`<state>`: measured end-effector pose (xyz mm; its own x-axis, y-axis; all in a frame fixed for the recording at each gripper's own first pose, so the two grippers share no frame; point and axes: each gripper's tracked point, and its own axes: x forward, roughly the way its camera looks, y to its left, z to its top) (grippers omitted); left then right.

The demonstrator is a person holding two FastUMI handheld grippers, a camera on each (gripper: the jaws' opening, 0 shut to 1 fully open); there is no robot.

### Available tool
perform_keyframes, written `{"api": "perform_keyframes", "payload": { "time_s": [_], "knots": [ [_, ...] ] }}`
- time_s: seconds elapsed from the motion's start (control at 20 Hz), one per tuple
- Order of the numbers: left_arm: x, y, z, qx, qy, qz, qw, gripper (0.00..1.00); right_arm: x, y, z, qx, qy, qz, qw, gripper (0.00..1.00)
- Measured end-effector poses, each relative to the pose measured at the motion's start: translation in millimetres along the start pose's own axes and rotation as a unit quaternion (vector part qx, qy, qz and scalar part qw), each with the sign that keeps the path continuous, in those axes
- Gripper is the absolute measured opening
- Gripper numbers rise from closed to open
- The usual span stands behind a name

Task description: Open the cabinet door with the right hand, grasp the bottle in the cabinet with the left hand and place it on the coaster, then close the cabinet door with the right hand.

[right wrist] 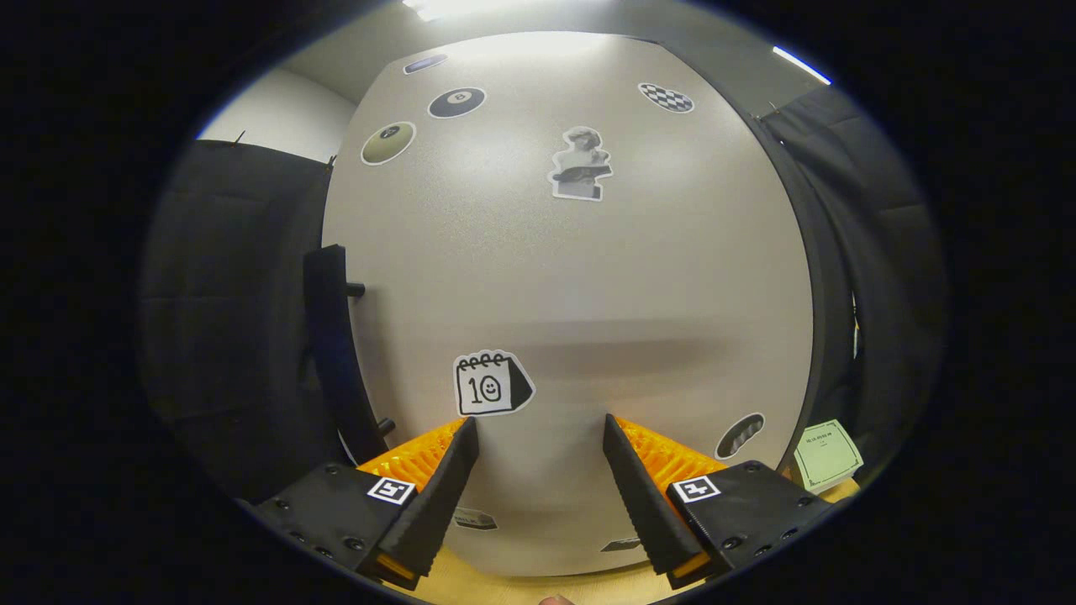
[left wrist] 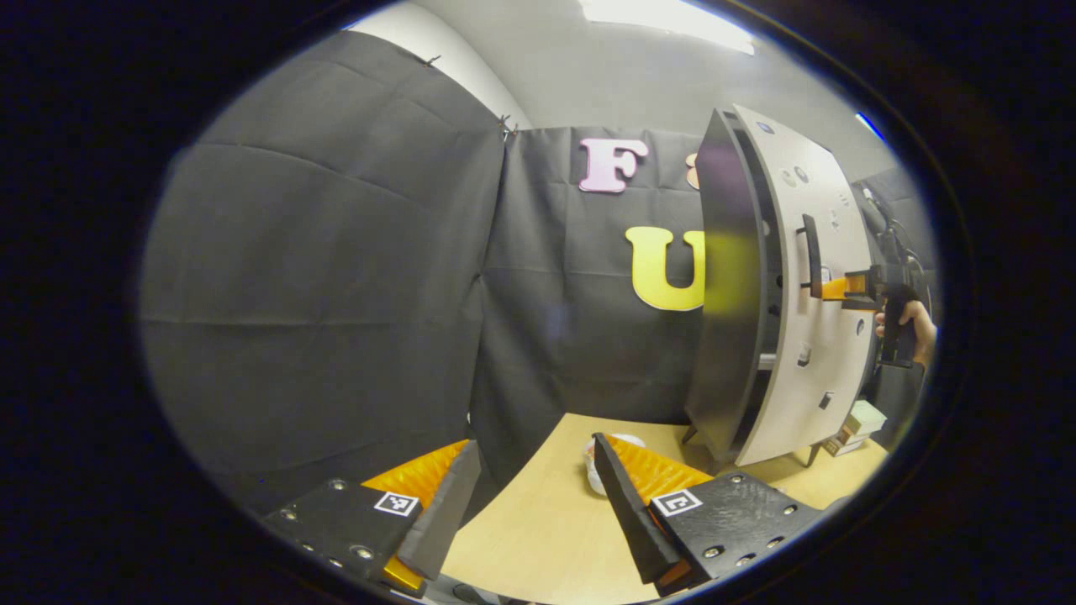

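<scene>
1. Left gripper view: we see our left gripper (left wrist: 534,491) with its two fingers spread wide and nothing between them, hanging over the wooden table (left wrist: 546,538). One cabinet (left wrist: 740,294) stands on the table to the right, its single door (left wrist: 820,311) ajar. The door carries one dark vertical handle (left wrist: 811,255), and the right gripper (left wrist: 828,288), held in a hand (left wrist: 912,323), has its fingertips at that handle; we cannot tell whether they grip it. One pale round thing (left wrist: 595,462), perhaps the coaster, lies on the table, half hidden by the left gripper's right-side finger. We cannot make out the bottle.

2. Right gripper view: we see the right gripper (right wrist: 540,470) wide open, holding nothing, close up to the door (right wrist: 588,294). The handle (right wrist: 332,353) stands at the left edge. We count seven stickers on the door, among them one calendar sticker (right wrist: 490,383). One pale green box (right wrist: 828,454) sits at lower right.
</scene>
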<state>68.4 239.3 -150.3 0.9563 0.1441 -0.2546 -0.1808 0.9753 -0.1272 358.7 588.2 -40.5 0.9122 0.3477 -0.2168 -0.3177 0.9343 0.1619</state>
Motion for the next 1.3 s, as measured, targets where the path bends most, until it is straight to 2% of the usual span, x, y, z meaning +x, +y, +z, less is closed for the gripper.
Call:
{"api": "perform_keyframes", "payload": {
  "time_s": [0.05, 0.1, 0.35, 0.55, 0.6, 0.65, 0.7, 0.75, 0.8, 0.9, 0.95, 1.0, 1.05, 1.1, 1.15, 1.3],
  "knots": [
    [1, -3, 1, -0.001, 0.001, -0.004, 1.000, 0.83, -2, 1, 0, 0.002, 0.001, -0.001, 1.000, 0.91],
    [2, -7, 4, 0.000, 0.000, -0.006, 1.000, 0.83, -2, 1, 0, 0.003, 0.001, 0.001, 1.000, 0.95],
    [7, -39, 21, 0.007, -0.011, -0.017, 1.000, 0.83, -39, -18, 14, -0.026, -0.016, 0.008, 1.000, 0.95],
    [12, -97, 40, 0.022, -0.023, -0.046, 0.998, 0.83, -94, -60, 28, -0.043, -0.028, 0.002, 0.999, 0.95],
    [12, -112, 46, 0.026, -0.029, -0.054, 0.998, 0.83, -107, -72, 31, -0.045, -0.030, 0.001, 0.999, 0.91],
    [10, -129, 51, 0.029, -0.033, -0.064, 0.997, 0.83, -120, -83, 35, -0.048, -0.033, 0.000, 0.998, 0.95],
    [9, -146, 54, 0.031, -0.037, -0.074, 0.996, 0.85, -134, -96, 40, -0.052, -0.039, -0.002, 0.998, 0.91],
    [6, -162, 56, 0.033, -0.040, -0.083, 0.995, 0.85, -145, -110, 45, -0.057, -0.047, -0.007, 0.997, 0.91],
    [7, -177, 61, 0.035, -0.041, -0.092, 0.994, 0.84, -157, -123, 49, -0.060, -0.052, -0.011, 0.997, 0.95],
    [2, -209, 64, 0.032, -0.037, -0.112, 0.992, 0.83, -179, -149, 55, -0.062, -0.058, -0.021, 0.996, 0.95],
    [-2, -226, 67, 0.028, -0.036, -0.122, 0.991, 0.83, -190, -160, 56, -0.064, -0.060, -0.025, 0.996, 0.90],
    [-5, -240, 71, 0.025, -0.038, -0.130, 0.990, 0.83, -200, -172, 57, -0.067, -0.063, -0.028, 0.995, 0.95],
    [-7, -253, 77, 0.025, -0.042, -0.136, 0.989, 0.83, -209, -183, 57, -0.071, -0.066, -0.030, 0.995, 0.95],
    [-10, -264, 81, 0.026, -0.046, -0.141, 0.989, 0.83, -219, -195, 56, -0.075, -0.066, -0.035, 0.994, 0.90],
    [-14, -276, 87, 0.030, -0.049, -0.145, 0.988, 0.83, -228, -207, 54, -0.078, -0.063, -0.040, 0.994, 0.95],
    [-29, -308, 100, 0.042, -0.061, -0.154, 0.985, 0.84, -252, -239, 49, -0.073, -0.059, -0.051, 0.994, 0.95]
  ]
}}
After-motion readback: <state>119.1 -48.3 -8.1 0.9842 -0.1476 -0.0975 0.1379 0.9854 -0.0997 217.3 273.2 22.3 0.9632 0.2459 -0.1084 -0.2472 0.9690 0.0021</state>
